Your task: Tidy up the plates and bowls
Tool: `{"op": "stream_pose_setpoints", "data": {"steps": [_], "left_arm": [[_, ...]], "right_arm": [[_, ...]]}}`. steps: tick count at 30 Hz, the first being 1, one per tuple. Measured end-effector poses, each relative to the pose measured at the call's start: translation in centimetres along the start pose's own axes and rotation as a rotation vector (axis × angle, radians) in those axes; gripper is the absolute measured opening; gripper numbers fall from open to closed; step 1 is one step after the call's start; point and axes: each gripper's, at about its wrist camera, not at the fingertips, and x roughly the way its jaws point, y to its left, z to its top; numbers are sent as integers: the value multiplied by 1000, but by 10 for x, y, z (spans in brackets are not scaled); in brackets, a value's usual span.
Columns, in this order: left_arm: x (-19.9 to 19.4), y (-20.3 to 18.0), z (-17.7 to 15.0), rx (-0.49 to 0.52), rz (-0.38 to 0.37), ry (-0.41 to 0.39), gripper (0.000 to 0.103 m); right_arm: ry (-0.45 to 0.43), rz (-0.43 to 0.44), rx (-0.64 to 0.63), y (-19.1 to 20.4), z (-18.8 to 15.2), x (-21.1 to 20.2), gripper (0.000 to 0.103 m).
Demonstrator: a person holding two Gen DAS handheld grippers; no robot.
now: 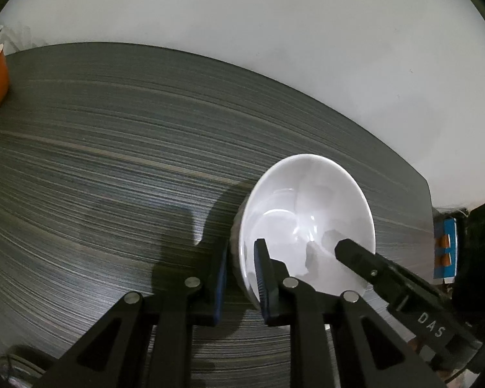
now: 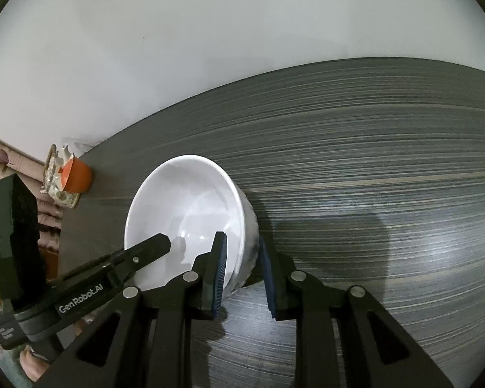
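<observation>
- A white bowl (image 1: 307, 223) sits on a dark gray table (image 1: 113, 148) with thin stripes, close to the table's corner.
- Both grippers are at the bowl, one on each side of it.
- The left gripper (image 1: 241, 278) has its two fingers spread a little, with the bowl's near rim between them. One blue pad (image 1: 262, 278) is inside the bowl and the other is outside its wall.
- There is a small gap on each side of the rim, so the left gripper looks part open and is not squeezing the bowl.
- The right gripper (image 2: 242, 274) also has the bowl's rim between its fingers. Its left pad (image 2: 220, 274) is inside the bowl and its right pad is outside, next to the wall.
- The right gripper looks part open too, and I cannot tell if its pads touch the bowl.
- In the left camera, a black finger (image 1: 365, 258) of the right gripper pokes over the bowl's right side.
- In the right camera, a black finger (image 2: 145, 252) of the left gripper reaches over the bowl's left side.
- An orange cup (image 2: 77, 174) stands at the far edge of the table, well apart from the bowl.
- A white wall (image 1: 242, 32) is behind the table.
</observation>
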Motion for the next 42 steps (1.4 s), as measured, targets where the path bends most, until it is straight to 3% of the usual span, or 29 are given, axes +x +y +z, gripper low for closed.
{"op": "stream_pose_setpoints", "data": {"steps": [22, 42], "left_arm": [[-13, -15, -17, 48, 25, 11, 16], [-44, -40, -54, 67, 34, 1, 16]], "right_arm": [[4, 9, 16, 10, -9, -11, 19], [-21, 7, 7, 19, -39, -58, 19]]}}
